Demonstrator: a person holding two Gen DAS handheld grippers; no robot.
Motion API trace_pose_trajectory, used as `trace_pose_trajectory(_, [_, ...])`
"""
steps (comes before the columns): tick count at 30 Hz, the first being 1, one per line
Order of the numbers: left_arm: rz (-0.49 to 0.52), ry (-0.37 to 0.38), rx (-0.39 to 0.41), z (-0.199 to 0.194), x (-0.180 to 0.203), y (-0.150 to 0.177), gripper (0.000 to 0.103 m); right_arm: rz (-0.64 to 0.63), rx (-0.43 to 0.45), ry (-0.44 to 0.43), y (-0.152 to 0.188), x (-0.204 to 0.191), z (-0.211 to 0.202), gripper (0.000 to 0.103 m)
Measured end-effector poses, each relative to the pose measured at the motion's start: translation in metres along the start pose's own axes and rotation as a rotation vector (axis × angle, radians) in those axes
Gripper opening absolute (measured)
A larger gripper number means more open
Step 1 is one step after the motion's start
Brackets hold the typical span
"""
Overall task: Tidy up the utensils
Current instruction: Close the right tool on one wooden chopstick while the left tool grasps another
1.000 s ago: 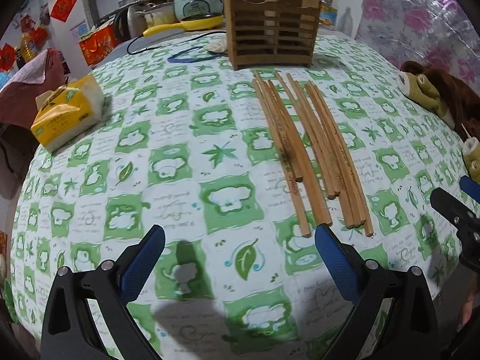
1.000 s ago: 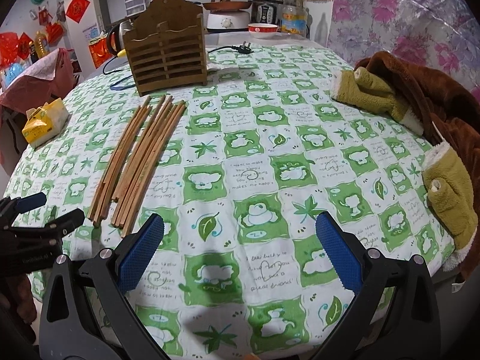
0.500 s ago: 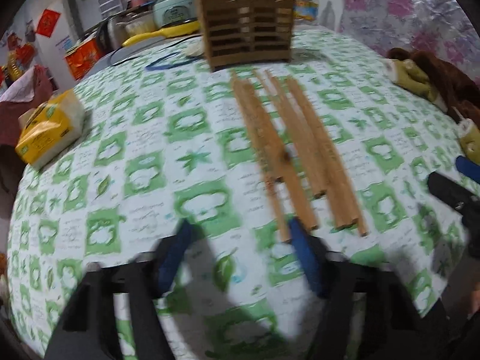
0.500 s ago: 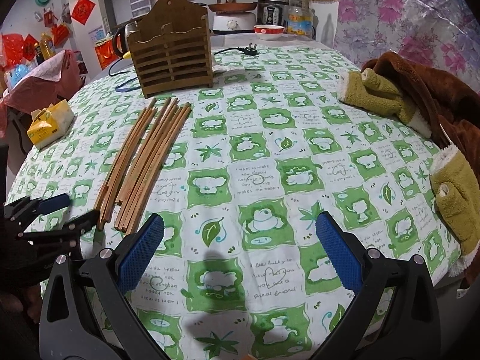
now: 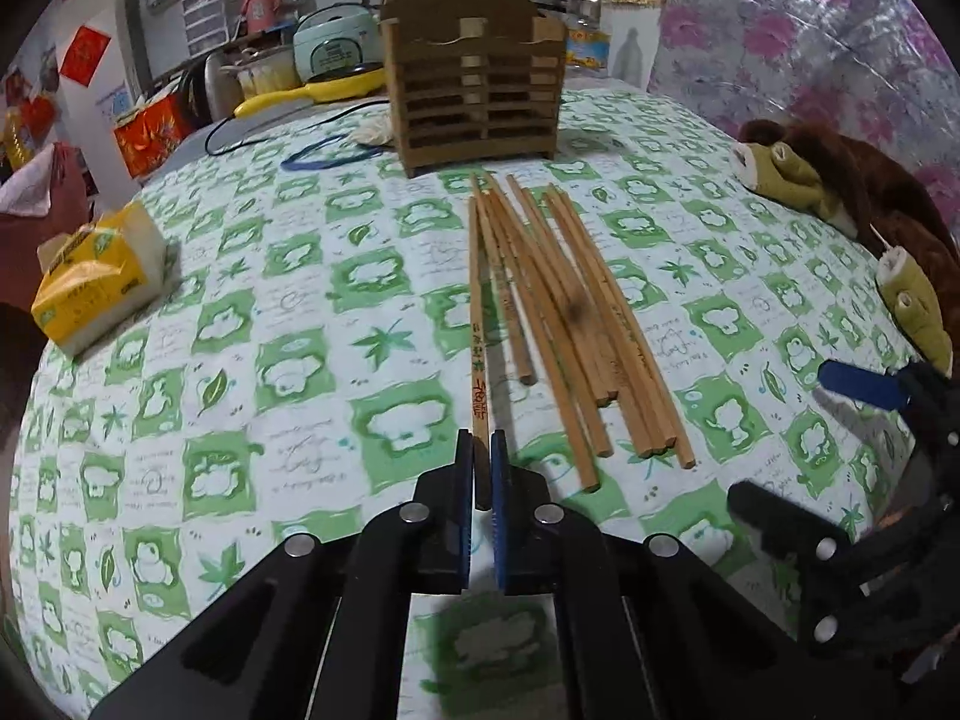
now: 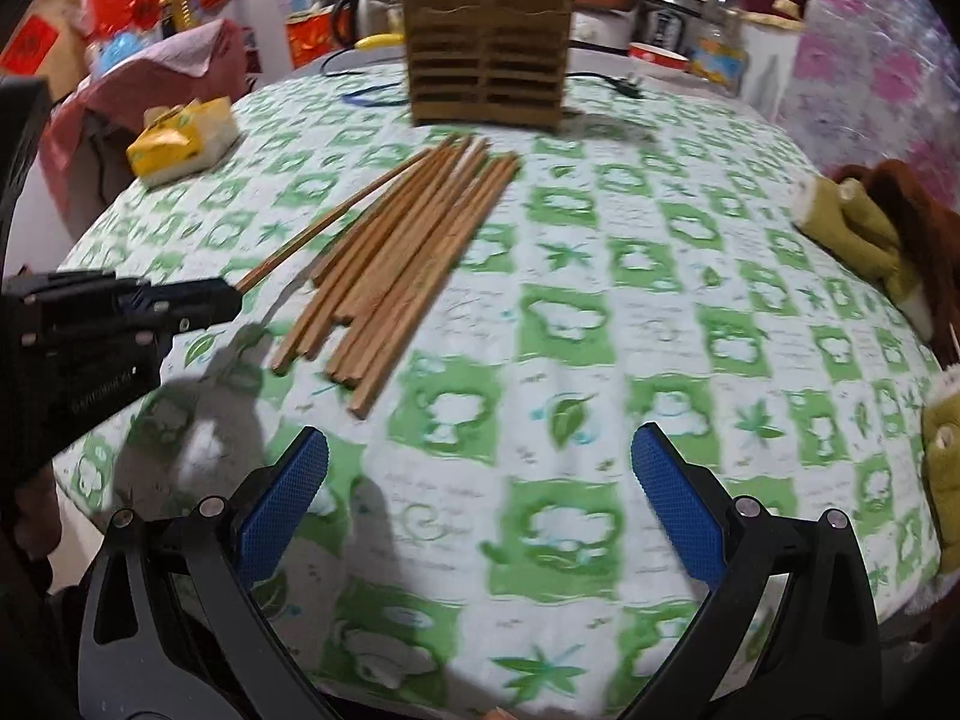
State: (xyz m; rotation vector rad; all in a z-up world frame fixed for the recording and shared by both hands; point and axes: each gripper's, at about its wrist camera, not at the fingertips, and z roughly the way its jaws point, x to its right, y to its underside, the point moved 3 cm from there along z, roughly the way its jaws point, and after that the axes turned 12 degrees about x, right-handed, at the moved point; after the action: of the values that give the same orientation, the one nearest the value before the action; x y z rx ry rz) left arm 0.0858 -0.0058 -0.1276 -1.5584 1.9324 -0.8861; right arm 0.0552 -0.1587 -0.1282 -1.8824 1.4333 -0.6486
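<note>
Several wooden chopsticks (image 5: 570, 318) lie in a loose bundle on the green-and-white tablecloth (image 5: 288, 372), pointing toward a brown slatted wooden utensil holder (image 5: 477, 69) at the far side. My left gripper (image 5: 481, 468) is shut on the near end of one chopstick (image 5: 476, 324), the leftmost one, which bears red and green characters. In the right wrist view the same gripper (image 6: 231, 300) holds that chopstick (image 6: 336, 222) beside the bundle (image 6: 408, 252), with the holder (image 6: 489, 30) behind. My right gripper (image 6: 480, 480) is open and empty, above the cloth just short of the bundle's near ends.
A yellow tissue pack (image 5: 96, 276) lies at the left of the table. A brown-and-olive plush garment (image 5: 840, 198) lies along the right edge. A blue cord (image 5: 324, 153) and a yellow-handled pan (image 5: 312, 93) sit near the holder. Kitchen appliances stand behind the table.
My left gripper moved forward and closed on the near end of the leftmost chopstick. My right gripper swung left toward the bundle and stayed open.
</note>
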Motion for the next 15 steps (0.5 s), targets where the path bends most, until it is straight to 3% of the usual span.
trace_pose_trajectory(3, [-0.025, 0.011, 0.006, -0.002, -0.006, -0.001, 0.006, -0.032, 0.0, -0.017, 0.002, -0.011, 0.003, 0.092])
trace_pose_trajectory(7, [-0.035, 0.024, 0.019, -0.005, -0.007, -0.001, 0.006, -0.058, -0.021, -0.037, 0.005, -0.021, 0.011, 0.071])
trace_pose_trajectory(11, [-0.048, 0.036, 0.025, -0.005, -0.008, 0.0, 0.006, -0.059, -0.003, -0.054, 0.003, -0.025, 0.014, 0.067])
trace_pose_trajectory(15, [-0.067, 0.051, 0.031, -0.005, -0.012, 0.0, 0.006, -0.053, 0.001, -0.073, -0.001, -0.027, 0.018, 0.055])
